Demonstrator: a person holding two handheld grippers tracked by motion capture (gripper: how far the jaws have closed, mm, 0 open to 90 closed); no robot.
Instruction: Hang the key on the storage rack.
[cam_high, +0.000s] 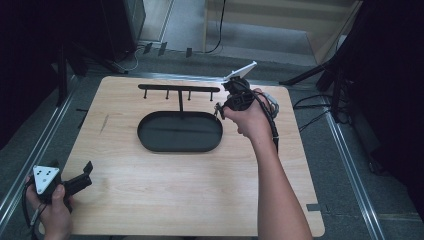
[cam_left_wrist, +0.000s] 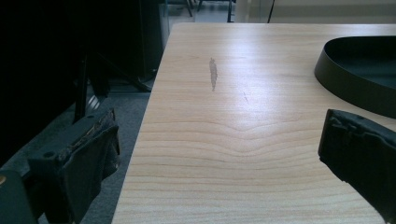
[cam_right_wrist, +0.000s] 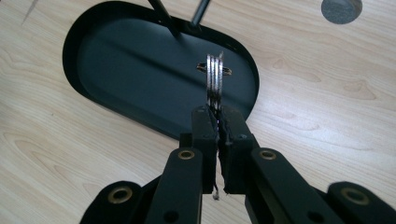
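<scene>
So the thing that matters here is a key ring, a few metal loops stacked edge-on, pinched at its lower edge by the right gripper. The jaws are clamped tight on it, and it stands straight up out of the tips. Holding it by the bottom like that leaves the top of the loop free, which looks like the point: it's ready to be slipped over something.

That something is probably the black rack, a horizontal bar with little pegs hanging off it, standing on a post out of the oval black tray. In the high view the right gripper sits just beside the bar's right end, so the ring is up near the last peg and above the tray's right side.

The left gripper is parked well apart at the near left corner of the wooden table, jaws spread wide with nothing between them. Seems it's just staying out of the way.
</scene>
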